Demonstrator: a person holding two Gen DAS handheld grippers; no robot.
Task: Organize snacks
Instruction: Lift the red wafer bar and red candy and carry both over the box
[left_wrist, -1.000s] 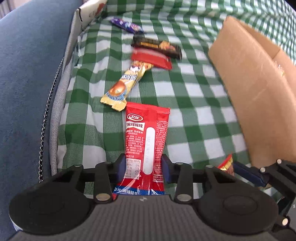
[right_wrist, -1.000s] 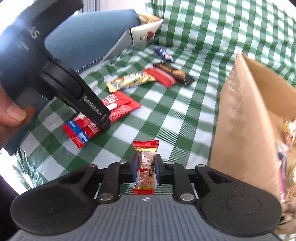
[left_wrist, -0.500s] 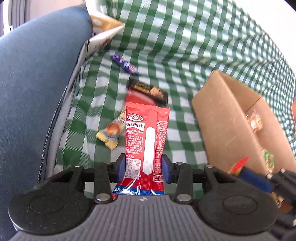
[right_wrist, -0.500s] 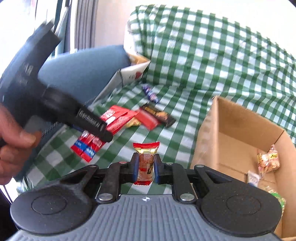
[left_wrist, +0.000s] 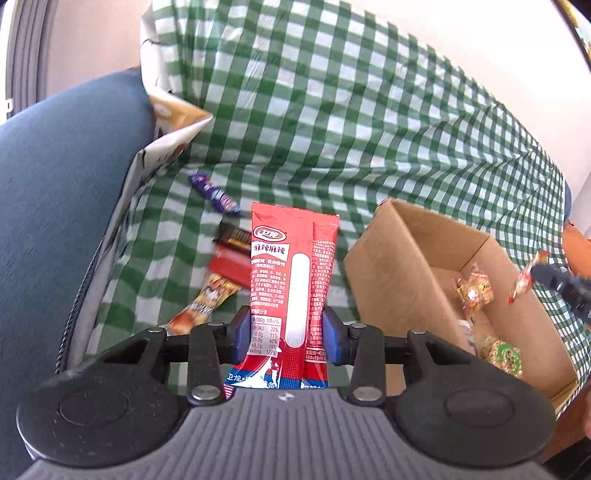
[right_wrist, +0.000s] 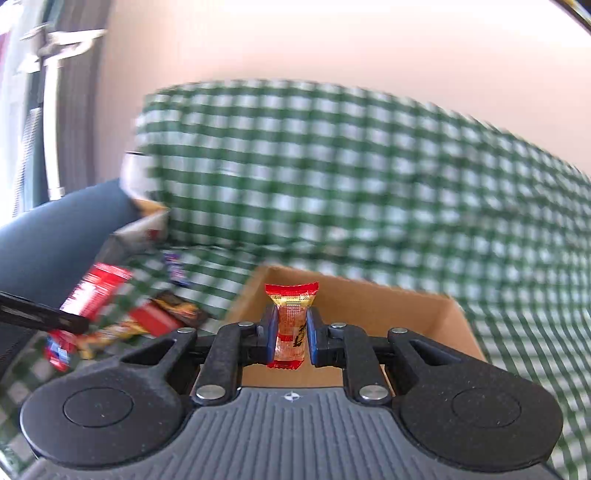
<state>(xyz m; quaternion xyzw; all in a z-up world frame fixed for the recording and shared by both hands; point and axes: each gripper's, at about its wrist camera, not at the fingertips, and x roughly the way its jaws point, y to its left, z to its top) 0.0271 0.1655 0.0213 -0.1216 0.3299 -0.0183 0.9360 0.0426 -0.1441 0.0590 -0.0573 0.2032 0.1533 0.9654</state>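
My left gripper (left_wrist: 284, 334) is shut on a long red snack packet (left_wrist: 291, 280) and holds it upright above the green checked cloth, left of the open cardboard box (left_wrist: 402, 266). My right gripper (right_wrist: 290, 332) is shut on a small red-and-clear candy (right_wrist: 291, 325) and holds it over the near wall of the box (right_wrist: 369, 299). In the left wrist view the right gripper (left_wrist: 532, 278) with its candy (left_wrist: 522, 282) hangs above the box's right side. Several wrapped candies (left_wrist: 474, 291) lie inside the box.
On the cloth left of the box lie a purple candy bar (left_wrist: 214, 194), a dark bar (left_wrist: 232, 236), a red bar (left_wrist: 229, 266) and a yellow packet (left_wrist: 203, 306). A blue cushion (left_wrist: 55, 221) bounds the left side. A white paper bag (left_wrist: 166, 140) leans at the back.
Both grippers have risen with their snacks and moved toward the box. The right gripper now hangs over the box; the right view is blurred from motion.
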